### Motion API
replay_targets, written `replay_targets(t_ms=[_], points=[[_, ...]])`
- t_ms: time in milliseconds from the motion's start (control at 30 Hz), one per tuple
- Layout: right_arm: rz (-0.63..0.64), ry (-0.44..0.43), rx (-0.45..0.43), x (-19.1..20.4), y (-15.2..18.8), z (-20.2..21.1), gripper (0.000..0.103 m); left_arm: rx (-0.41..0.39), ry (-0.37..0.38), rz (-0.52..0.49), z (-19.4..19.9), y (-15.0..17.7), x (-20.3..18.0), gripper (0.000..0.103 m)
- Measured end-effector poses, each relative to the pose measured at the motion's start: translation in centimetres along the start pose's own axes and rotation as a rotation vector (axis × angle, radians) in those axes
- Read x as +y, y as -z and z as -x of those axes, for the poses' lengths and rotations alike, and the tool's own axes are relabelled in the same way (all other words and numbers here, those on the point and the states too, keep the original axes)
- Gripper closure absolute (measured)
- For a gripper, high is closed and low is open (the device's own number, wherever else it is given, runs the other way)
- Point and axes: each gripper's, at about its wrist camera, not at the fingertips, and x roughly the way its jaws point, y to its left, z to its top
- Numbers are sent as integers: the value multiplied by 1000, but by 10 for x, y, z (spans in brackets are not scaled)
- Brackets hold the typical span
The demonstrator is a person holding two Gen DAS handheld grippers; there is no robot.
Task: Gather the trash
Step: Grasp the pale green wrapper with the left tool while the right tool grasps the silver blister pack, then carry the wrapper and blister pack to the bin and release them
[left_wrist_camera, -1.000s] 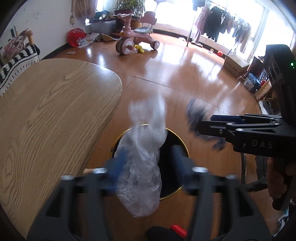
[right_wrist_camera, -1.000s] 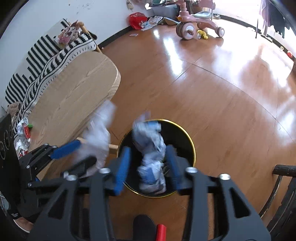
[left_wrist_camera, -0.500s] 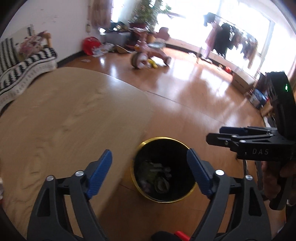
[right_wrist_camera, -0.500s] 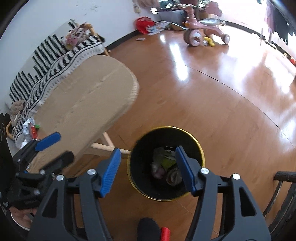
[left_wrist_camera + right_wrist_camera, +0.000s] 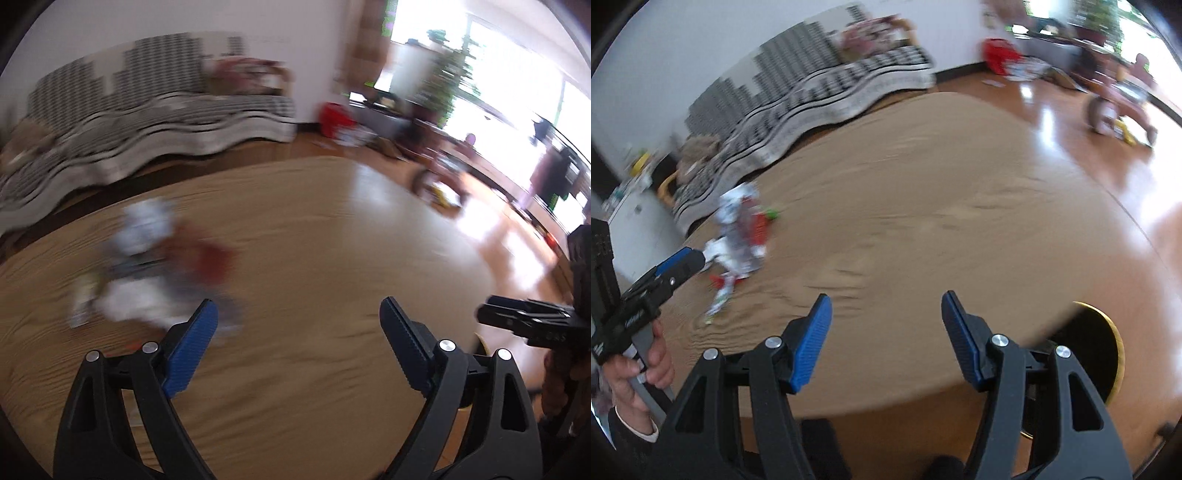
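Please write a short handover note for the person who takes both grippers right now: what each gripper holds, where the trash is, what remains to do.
Left gripper: open, holding nothing, above the wooden table.
Right gripper: open, holding nothing, above the table's near edge.
Trash pile: blurred wrappers lying on the table's left part, ahead of the left gripper.
Bin: black with gold rim, on the floor by the table's right edge; contents not visible.
Left: pick up the pile and drop it in the bin.

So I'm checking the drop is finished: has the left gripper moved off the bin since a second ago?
Yes. The left gripper has swung from above the bin back over the wooden table, facing the remaining trash pile, jaws open and empty.
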Motion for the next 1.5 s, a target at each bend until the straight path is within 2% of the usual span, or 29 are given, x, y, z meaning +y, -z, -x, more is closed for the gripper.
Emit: replay_targets(t_ms=[133,267,467,700,767,867,900,933,967,1000,1033,1100,1333,1500], points=[[78,-86,17,70,-17,-44,43,-14,-140,147,18,12,96,16],[153,-146,51,127,-32,-92,43,-4,-210,292,21,27,169,16],[214,-152,71,163,-40,-146,45,39,-270,345,-5,28,217,16],[217,-142,100,165,-45,-190,54,100,-269,320,-57,14,231,15],[231,-148,105,169,-48,-195,60,112,-253,325,-69,11,229,15],[247,-168,112,175,-50,-202,79,116,-243,330,-78,12,228,16],[258,-178,111,178,-49,-201,85,118,-243,335,-80,13,228,19],[270,-180,110,182,-48,-201,89,107,-254,329,-80,12,225,29],[285,-182,108,185,-47,-199,92,107,-261,317,-80,12,223,34],[303,-184,96,188,-45,-194,96,112,-262,303,-81,11,220,53],[309,-184,86,191,-45,-190,97,117,-256,292,-81,11,218,77],[313,-194,69,194,-44,-180,97,132,-244,307,-80,11,218,90],[320,-228,-18,196,-39,-120,97,76,-249,346,-45,9,207,91],[279,-218,-57,173,-28,-74,97,30,-213,325,-12,2,174,91]])
